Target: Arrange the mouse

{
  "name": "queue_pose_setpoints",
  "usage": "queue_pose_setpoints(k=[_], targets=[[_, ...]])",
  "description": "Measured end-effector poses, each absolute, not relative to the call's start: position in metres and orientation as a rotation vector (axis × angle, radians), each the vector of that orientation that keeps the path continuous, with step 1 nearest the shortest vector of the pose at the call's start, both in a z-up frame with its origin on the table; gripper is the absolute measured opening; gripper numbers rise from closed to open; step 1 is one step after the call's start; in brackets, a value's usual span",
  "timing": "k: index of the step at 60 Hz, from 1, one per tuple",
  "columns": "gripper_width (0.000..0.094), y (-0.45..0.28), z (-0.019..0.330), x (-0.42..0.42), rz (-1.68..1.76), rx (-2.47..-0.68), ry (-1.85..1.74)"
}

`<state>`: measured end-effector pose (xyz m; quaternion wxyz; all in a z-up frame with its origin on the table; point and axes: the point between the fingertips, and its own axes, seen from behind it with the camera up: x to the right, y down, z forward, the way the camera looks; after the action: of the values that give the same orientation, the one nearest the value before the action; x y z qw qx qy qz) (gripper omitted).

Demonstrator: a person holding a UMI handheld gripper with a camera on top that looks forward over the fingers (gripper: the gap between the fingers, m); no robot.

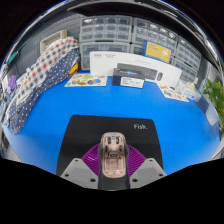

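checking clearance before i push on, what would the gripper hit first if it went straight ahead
The gripper, shut on the mouse, points across the black mat and bare blue table. First in line looks like the white box, though depth is unclear.

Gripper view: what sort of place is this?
Likely a lab or workshop bench. A blue tabletop carries a black mouse mat, with grey small-parts drawer cabinets along the back wall. The gripper is shut on a translucent pinkish computer mouse.
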<state>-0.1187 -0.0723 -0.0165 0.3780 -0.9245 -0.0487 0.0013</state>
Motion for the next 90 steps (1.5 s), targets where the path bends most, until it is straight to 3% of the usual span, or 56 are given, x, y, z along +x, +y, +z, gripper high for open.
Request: queue_pose_setpoints(k=[13,20,21,53,90], targets=[[0.0469,-0.072,-0.015,-0.116,0.045,-2.389,-0.052],[0.0852,-0.071,-0.001,-0.108,0.063,-2.375,0.024],[0.086,-0.071,0.003,-0.106,0.06,-2.372,0.026],[0.0863,-0.133,0.147,0.022,0.035,-2.201,-0.063],[0.085,-0.197,0.188,0.122,0.083,-2.127,-0.045]])
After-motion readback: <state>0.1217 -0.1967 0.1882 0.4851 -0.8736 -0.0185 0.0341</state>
